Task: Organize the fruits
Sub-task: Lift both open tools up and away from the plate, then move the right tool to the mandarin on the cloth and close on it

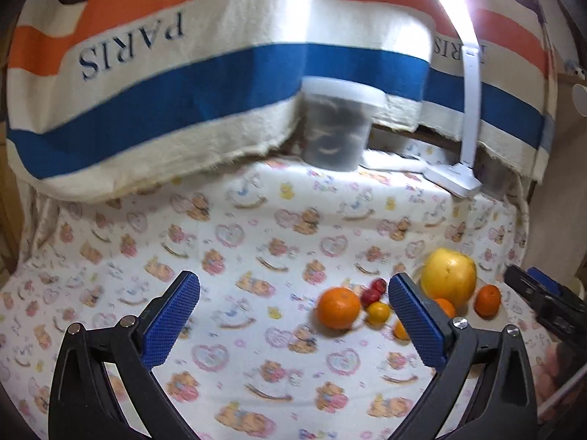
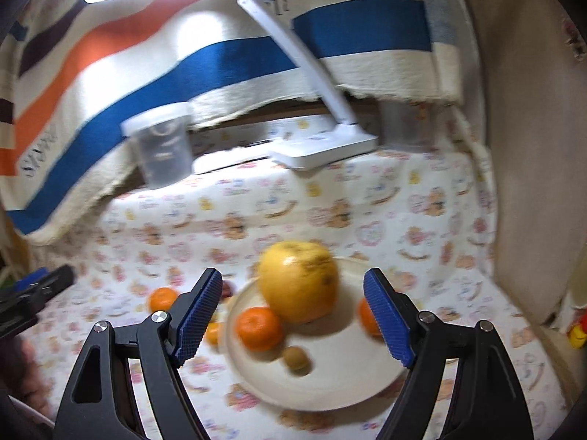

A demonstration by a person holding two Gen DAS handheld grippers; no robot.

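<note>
Clearly readable on the striped cloth (image 1: 154,73) hanging behind the bench (image 1: 256,242) is the word "PARIS" in dark blue capitals, upside down in the left wrist view; a second, partly hidden print of it sits by the white desk lamp (image 1: 466,124). The bench cover carries bears, hearts and rocking horses with tiny lettering too blurred to read.

The left gripper (image 1: 293,315) points slightly downward over the bare cover, its blue-padded fingers (image 1: 172,319) spread wide with nothing between them. The right gripper (image 2: 293,315) also tilts downward, fingers (image 2: 389,315) standing wide apart and gripping nothing, hovering above a cream plate (image 2: 330,377).

On the plate lie a large yellow grapefruit (image 2: 299,280), a mandarin (image 2: 258,328) touching its lower left side, and a small brown kiwi-like fruit (image 2: 296,359). Another mandarin (image 2: 367,315) shows partly behind the right finger. Off the plate to its left rest an orange (image 1: 338,308), a small yellow-orange citrus (image 1: 378,312) and red fruits (image 1: 374,289), close together.

A lidded clear plastic jar (image 1: 335,124) stands at the bench's far edge, left of the lamp base.
</note>
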